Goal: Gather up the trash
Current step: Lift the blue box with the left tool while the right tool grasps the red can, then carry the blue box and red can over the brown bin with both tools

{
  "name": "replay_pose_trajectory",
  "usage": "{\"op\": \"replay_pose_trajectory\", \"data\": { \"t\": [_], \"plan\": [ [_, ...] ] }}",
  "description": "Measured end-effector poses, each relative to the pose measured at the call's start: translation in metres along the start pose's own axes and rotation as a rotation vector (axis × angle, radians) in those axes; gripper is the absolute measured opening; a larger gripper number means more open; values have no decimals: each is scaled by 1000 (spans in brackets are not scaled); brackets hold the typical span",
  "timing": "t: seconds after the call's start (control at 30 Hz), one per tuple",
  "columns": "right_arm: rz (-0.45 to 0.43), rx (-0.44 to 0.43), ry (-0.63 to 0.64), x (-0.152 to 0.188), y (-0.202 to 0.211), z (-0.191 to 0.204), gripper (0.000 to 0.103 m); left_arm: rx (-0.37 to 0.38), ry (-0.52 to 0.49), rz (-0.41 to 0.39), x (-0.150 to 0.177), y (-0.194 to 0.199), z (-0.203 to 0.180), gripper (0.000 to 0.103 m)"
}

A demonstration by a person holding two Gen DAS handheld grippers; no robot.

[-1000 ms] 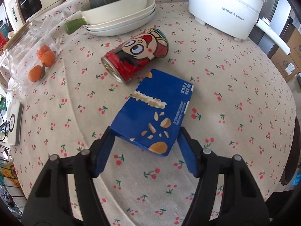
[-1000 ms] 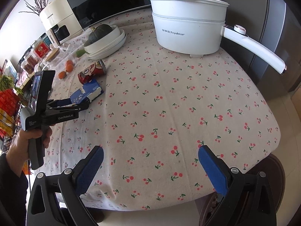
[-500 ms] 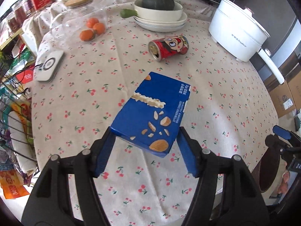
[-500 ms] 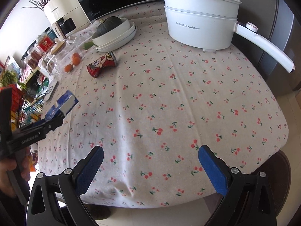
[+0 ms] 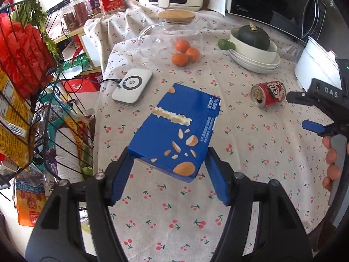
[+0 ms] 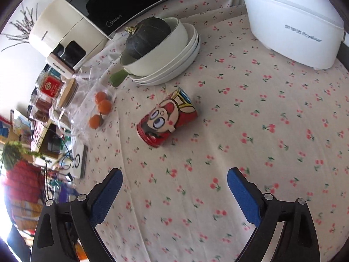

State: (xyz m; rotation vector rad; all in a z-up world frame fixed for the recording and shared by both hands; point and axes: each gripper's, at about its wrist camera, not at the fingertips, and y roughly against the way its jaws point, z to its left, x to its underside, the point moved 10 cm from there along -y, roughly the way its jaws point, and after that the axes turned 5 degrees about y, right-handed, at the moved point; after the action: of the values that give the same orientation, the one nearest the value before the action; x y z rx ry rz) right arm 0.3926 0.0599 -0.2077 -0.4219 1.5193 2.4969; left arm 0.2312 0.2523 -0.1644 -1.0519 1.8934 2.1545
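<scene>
My left gripper (image 5: 169, 159) is shut on a flat blue snack box (image 5: 176, 131) and holds it up above the cherry-print tablecloth (image 5: 240, 196). A red cartoon can (image 5: 268, 92) lies on its side on the cloth at the right of the left wrist view. In the right wrist view the can (image 6: 168, 119) lies ahead of my right gripper (image 6: 174, 185), which is open and empty a short way in front of it. The right gripper also shows at the right edge of the left wrist view (image 5: 314, 127).
A stack of white dishes with a dark squash (image 6: 161, 50), a white electric pot (image 6: 290, 21), oranges under a glass jug (image 5: 185, 52) and a white charger pad (image 5: 132, 86) stand on the table. A wire rack of packets (image 5: 26, 87) is off the left edge.
My left gripper has lifted the blue box off the table and drawn back toward the left edge. My right gripper has moved in over the table toward the red can.
</scene>
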Motion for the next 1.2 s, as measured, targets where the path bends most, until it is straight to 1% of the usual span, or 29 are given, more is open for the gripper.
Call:
{"op": "replay_pose_trajectory", "data": {
  "t": [0.1,0.17,0.23,0.27,0.33,0.37,0.4,0.43,0.47,0.63,0.8,1.0,1.2],
  "plan": [
    [-15,-30,-87,-18,-27,2,91,-34,-28,-15,1,-5,5,68],
    [-19,-28,-130,-28,-43,0,89,-30,-33,-6,2,-7,6,68],
    [-22,-18,-154,-35,-56,-1,79,-13,-22,9,3,-9,7,68],
    [-21,-19,-167,-37,-63,-1,77,-3,-13,17,3,-9,8,68],
    [-23,-62,-211,-40,-72,1,65,12,4,27,3,-9,8,68],
    [-22,-87,-230,-41,-75,3,62,14,10,27,2,-9,9,68],
    [-22,-108,-238,-41,-76,5,55,14,15,27,2,-9,10,68],
    [-21,-130,-235,-41,-76,9,44,17,23,28,2,-8,10,68],
    [-19,-143,-227,-41,-75,13,42,24,31,33,2,-8,11,68],
    [11,-78,-76,-26,-58,23,40,79,84,58,6,-2,7,68],
    [42,-47,14,7,-28,14,40,99,79,47,10,12,-1,68],
    [41,-23,75,42,28,-18,40,147,74,48,20,32,-23,68],
    [7,33,109,70,94,-67,40,169,-24,25,37,53,-61,68]
  ]
}}
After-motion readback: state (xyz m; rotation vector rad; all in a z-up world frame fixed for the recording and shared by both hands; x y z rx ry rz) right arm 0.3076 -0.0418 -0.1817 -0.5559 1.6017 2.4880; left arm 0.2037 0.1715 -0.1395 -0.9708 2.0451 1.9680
